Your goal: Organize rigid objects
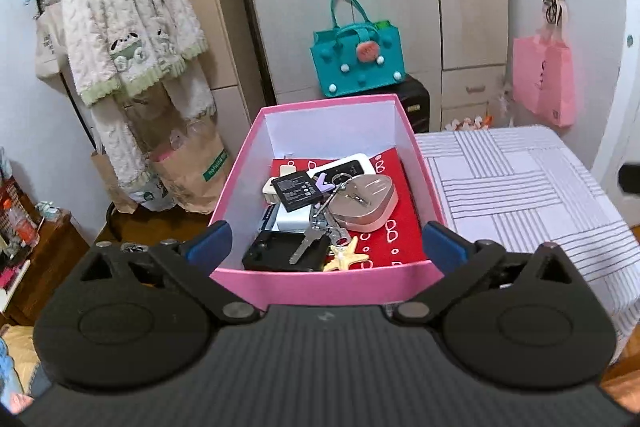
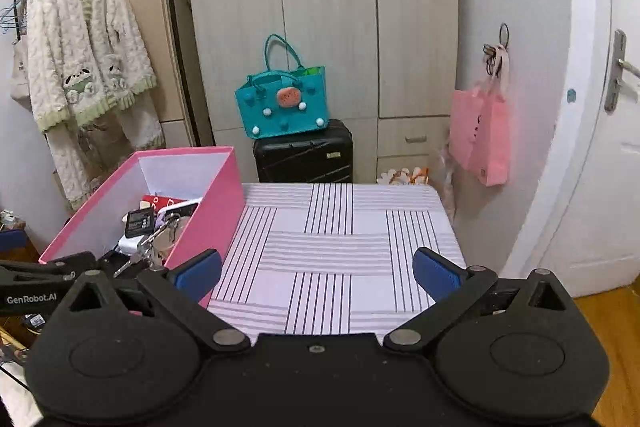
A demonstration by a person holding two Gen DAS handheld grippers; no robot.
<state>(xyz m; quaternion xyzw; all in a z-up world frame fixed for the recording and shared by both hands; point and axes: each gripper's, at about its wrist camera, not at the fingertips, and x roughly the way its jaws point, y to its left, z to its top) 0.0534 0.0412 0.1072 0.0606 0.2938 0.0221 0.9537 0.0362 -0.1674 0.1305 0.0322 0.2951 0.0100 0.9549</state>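
Facing a pink box (image 1: 328, 283), the left claw (image 1: 324, 241) stands wide with nothing between its blue pads (image 1: 212, 241), one beside each near corner of the box. Box on the left edge of a striped worktop (image 1: 520, 187); its near wall hides the lower part of the contents. Inside, on a red sheet (image 1: 390, 223): a rose-gold case (image 1: 370, 205), a bunch of keys (image 1: 320, 223) lying across it and over a black block (image 1: 276, 255), a black battery (image 1: 298, 189), white items (image 1: 292, 221) partly buried beneath, and a yellow starfish charm (image 1: 346, 255) at the near wall. How many white items lie under the pile cannot be made out.

Right claw (image 2: 318, 273) likewise wide and empty, above the bare striped cloth (image 2: 332, 251), just right of the box (image 2: 212, 211). From this side the box wall conceals most of the contents; only the battery (image 2: 138, 221), keys (image 2: 154, 239) and a strip of red show. Left claw's body (image 2: 44, 277) enters at the left margin, cut off by the frame.

Behind: teal bag (image 2: 286, 107) on a black case (image 2: 304, 155), pink bag (image 2: 480, 135) hanging on the wall, robe (image 2: 86, 67) on a rack, wardrobe (image 2: 328, 7)
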